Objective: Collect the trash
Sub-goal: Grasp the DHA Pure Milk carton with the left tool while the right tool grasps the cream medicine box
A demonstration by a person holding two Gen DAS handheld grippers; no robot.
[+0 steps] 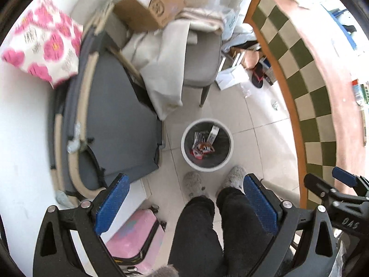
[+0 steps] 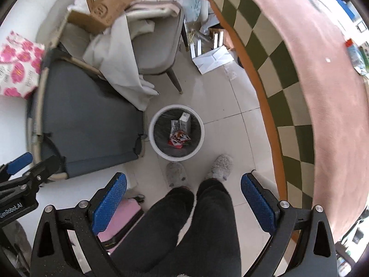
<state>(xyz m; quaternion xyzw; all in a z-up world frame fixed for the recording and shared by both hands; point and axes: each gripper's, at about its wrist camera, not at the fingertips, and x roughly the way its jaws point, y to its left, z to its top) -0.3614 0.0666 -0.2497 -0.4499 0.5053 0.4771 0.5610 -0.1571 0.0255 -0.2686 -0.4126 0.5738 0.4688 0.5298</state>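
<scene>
Both grippers hang high over the pale tiled floor, looking straight down. The left gripper has its blue-padded fingers spread wide with nothing between them, and the right gripper is spread just as wide and equally empty.

The round white waste bin with a dark liner stands on the tiles just beyond the person's grey fluffy slippers. Inside it lie the task's things — a red-and-white crumpled snack wrapper near the middle and a small white carton leaning at one o'clock.

From the bin, a grey padded seat sits at nine o'clock, a beige chair draped in pale cloth at twelve, and a table with a pink, green-checked cloth at three — a brown cardboard box tops the chair.
</scene>
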